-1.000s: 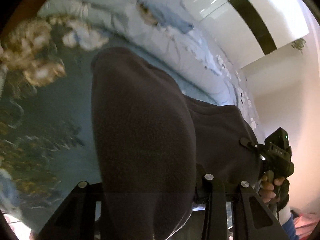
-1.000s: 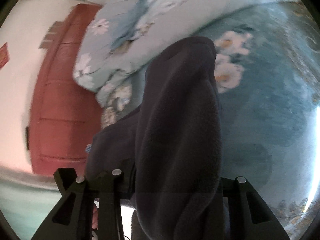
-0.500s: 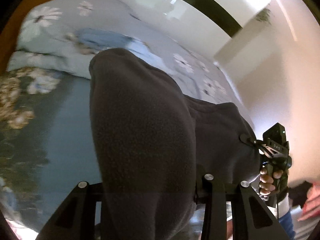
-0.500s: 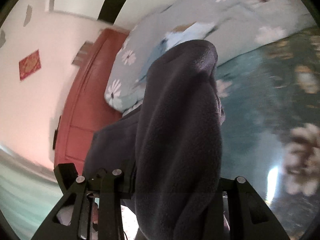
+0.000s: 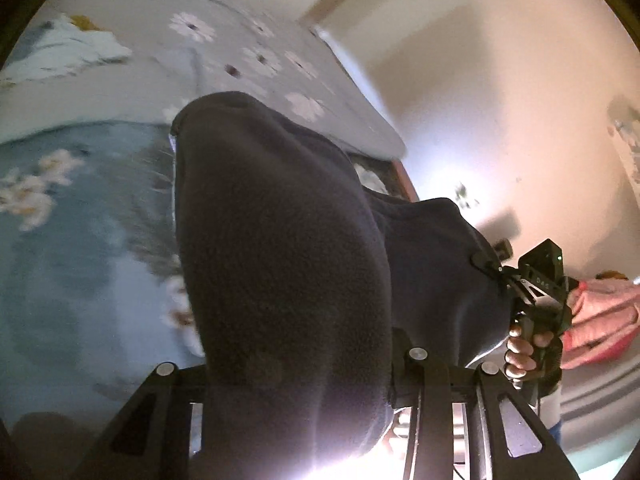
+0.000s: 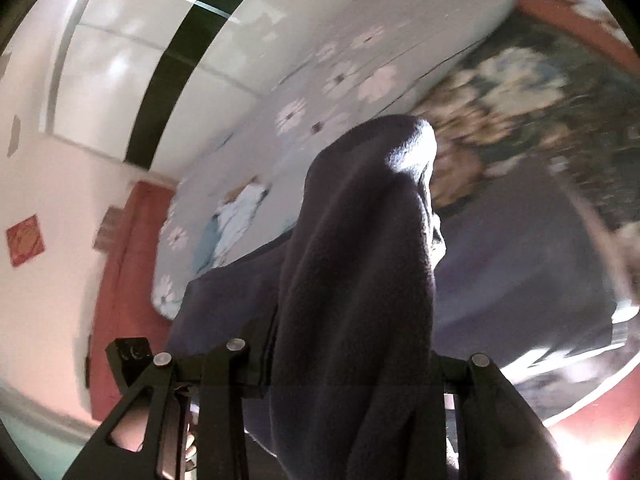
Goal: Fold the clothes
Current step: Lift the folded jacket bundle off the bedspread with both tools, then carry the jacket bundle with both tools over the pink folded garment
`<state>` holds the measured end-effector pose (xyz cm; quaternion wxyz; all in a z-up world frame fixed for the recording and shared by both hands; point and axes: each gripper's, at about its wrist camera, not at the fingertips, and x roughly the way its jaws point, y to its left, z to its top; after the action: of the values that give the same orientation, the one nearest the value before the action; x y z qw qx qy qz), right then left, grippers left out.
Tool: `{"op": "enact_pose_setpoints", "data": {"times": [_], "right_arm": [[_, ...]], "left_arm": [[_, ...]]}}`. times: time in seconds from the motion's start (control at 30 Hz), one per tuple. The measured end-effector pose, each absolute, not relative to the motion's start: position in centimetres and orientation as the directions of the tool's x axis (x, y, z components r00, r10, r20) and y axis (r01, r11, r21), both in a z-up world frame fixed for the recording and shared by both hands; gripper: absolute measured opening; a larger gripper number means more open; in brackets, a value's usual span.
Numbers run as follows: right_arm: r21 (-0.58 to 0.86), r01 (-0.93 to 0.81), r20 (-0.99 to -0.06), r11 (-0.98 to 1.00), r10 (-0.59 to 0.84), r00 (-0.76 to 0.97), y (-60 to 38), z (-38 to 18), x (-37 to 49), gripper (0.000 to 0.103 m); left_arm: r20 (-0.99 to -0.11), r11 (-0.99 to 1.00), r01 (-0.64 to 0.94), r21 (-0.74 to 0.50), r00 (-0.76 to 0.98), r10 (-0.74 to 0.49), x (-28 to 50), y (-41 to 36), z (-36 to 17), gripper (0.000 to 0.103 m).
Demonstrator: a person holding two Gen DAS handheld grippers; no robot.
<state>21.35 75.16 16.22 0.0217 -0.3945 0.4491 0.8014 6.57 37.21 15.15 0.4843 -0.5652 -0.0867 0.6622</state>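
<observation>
Holding a dark grey fleece garment [image 5: 288, 248] between both tools, I see its thick, nubby pile bunched into a fat roll that fills the middle of each wrist view. My left gripper [image 5: 298, 372] is clenched on one bunch of it, and my right gripper [image 6: 340, 360] is clenched on another, the fabric wedged between the fingers and spilling over them. In the left view the cloth stretches off sideways to the other tool [image 5: 540, 280], gripped by a hand [image 5: 524, 350], so its long axis runs across from one gripper to the other, raised above the floral bedspread [image 5: 80, 240]. Small white lettering sits on that tool's body, too tiny for me to read. A daisy-print quilt [image 6: 320, 92] lies behind, and a red square sign [image 6: 25, 240] hangs on the wall, its writing blurred.
</observation>
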Motion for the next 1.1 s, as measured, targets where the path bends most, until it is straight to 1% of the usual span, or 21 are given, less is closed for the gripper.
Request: {"op": "enact_pose_setpoints", "data": {"times": [0.07, 0.17, 0.33, 0.47, 0.57, 0.7, 0.77, 0.8, 0.93, 1.03, 1.1], "right_arm": [[0.697, -0.415, -0.660, -0.585, -0.296, -0.691, 77.7, 16.2, 22.7, 0.037], [0.714, -0.428, -0.646, -0.554, -0.286, -0.708, 80.4, 16.0, 23.8, 0.036], [0.695, -0.453, -0.668, -0.559, -0.266, -0.695, 83.8, 16.1, 23.5, 0.035], [0.669, -0.444, -0.676, -0.596, -0.240, -0.697, 86.0, 17.7, 22.8, 0.035], [0.674, -0.417, -0.657, -0.610, -0.237, -0.715, 87.3, 18.4, 23.0, 0.034], [0.734, -0.378, -0.593, -0.564, -0.261, -0.762, 89.1, 16.9, 24.6, 0.034], [0.766, -0.381, -0.566, -0.518, -0.265, -0.780, 89.5, 16.3, 25.4, 0.034], [0.764, -0.377, -0.566, -0.524, -0.263, -0.782, 89.5, 16.5, 25.6, 0.034], [0.734, -0.338, -0.558, -0.589, -0.241, -0.794, 89.5, 19.1, 26.3, 0.034], [0.731, -0.359, -0.579, -0.580, -0.250, -0.776, 89.6, 16.9, 26.4, 0.034], [0.730, -0.379, -0.596, -0.568, -0.259, -0.760, 89.6, 15.0, 26.3, 0.034]], "left_arm": [[-0.673, -0.505, -0.563, -0.654, 0.128, 0.729, 7.6, 40.0, 15.0, 0.041], [-0.674, -0.497, -0.576, -0.649, 0.132, 0.727, 8.4, 42.7, 14.8, 0.041], [-0.637, -0.491, -0.509, -0.707, 0.156, 0.755, 7.8, 45.8, 14.4, 0.041], [-0.580, -0.440, -0.499, -0.747, 0.165, 0.798, 8.4, 47.8, 15.1, 0.041], [-0.554, -0.400, -0.530, -0.748, 0.166, 0.816, 8.9, 48.8, 15.8, 0.041], [-0.531, -0.371, -0.549, -0.749, 0.163, 0.832, 9.4, 49.5, 16.7, 0.041], [-0.559, -0.363, -0.610, -0.704, 0.162, 0.813, 9.6, 51.1, 18.1, 0.041], [-0.569, -0.356, -0.635, -0.685, 0.162, 0.806, 9.7, 51.9, 18.8, 0.041], [-0.536, -0.299, -0.660, -0.689, 0.187, 0.823, 9.3, 53.9, 21.5, 0.041], [-0.503, -0.262, -0.674, -0.691, 0.188, 0.844, 9.4, 54.1, 22.8, 0.041], [-0.506, -0.265, -0.676, -0.688, 0.185, 0.842, 9.2, 54.1, 22.0, 0.041]]}}
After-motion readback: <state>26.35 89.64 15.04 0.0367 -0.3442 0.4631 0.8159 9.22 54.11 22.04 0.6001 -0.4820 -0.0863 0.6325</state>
